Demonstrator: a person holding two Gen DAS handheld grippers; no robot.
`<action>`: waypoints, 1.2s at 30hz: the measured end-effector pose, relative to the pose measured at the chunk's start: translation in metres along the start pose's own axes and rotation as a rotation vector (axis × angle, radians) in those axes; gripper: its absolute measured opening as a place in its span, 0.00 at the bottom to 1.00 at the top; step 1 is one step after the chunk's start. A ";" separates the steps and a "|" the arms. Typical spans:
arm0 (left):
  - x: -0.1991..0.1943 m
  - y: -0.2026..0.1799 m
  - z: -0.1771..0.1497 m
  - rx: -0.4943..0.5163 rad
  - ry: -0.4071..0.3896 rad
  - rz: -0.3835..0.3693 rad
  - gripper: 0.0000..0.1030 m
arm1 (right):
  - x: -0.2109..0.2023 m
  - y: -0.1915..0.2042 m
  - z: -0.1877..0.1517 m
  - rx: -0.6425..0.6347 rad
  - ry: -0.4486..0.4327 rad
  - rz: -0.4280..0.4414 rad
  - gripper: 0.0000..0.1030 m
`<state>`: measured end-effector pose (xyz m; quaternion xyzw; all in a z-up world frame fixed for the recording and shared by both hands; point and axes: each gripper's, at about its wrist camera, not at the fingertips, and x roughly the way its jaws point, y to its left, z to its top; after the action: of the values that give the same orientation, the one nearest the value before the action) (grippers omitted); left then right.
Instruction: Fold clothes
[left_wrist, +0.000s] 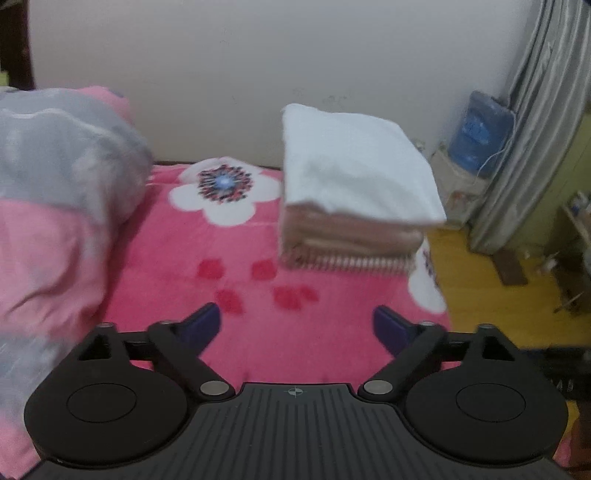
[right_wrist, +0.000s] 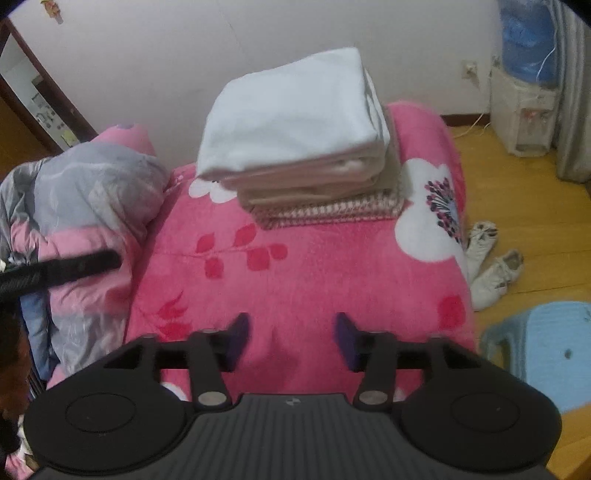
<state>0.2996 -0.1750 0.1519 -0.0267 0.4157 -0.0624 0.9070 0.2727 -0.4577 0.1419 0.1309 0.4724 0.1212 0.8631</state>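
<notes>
Both tongs apart, nothing between them: left tongs (left_wrist: 295, 328), right tongs (right_wrist: 291, 339), over the pink bedspread (right_wrist: 295, 280). Folded stack (right_wrist: 295, 147) sits at the bed's far end near the wall, white piece topmost, probably parked there to keep the near bedspread free. Rumpled quilt (right_wrist: 85, 206) lies beside it, well apart.

Bedroom surroundings beside a bed with a pink flowered blanket (right_wrist: 314, 280).
A rumpled grey-and-pink quilt (right_wrist: 85, 206) is heaped at the bed's left. On the yellow wood floor (right_wrist: 524, 206) to the right lie two white shoes (right_wrist: 491, 266), near a light blue plastic stool (right_wrist: 546, 350). A water dispenser (right_wrist: 524, 107) with a blue bottle stands by the white wall (left_wrist: 221, 66), next to grey curtains (left_wrist: 532, 147).
</notes>
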 end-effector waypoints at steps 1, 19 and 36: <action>-0.014 -0.006 -0.009 0.008 -0.016 0.020 0.99 | -0.009 0.006 -0.006 -0.021 -0.016 -0.017 0.72; -0.116 -0.034 -0.049 -0.029 -0.062 0.116 1.00 | -0.112 0.062 -0.059 -0.090 -0.212 -0.323 1.00; -0.113 -0.053 -0.077 -0.057 -0.019 0.124 0.99 | -0.121 0.061 -0.083 -0.052 -0.186 -0.407 1.00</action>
<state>0.1635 -0.2116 0.1917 -0.0271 0.4094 0.0062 0.9119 0.1336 -0.4319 0.2139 0.0213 0.4044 -0.0562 0.9126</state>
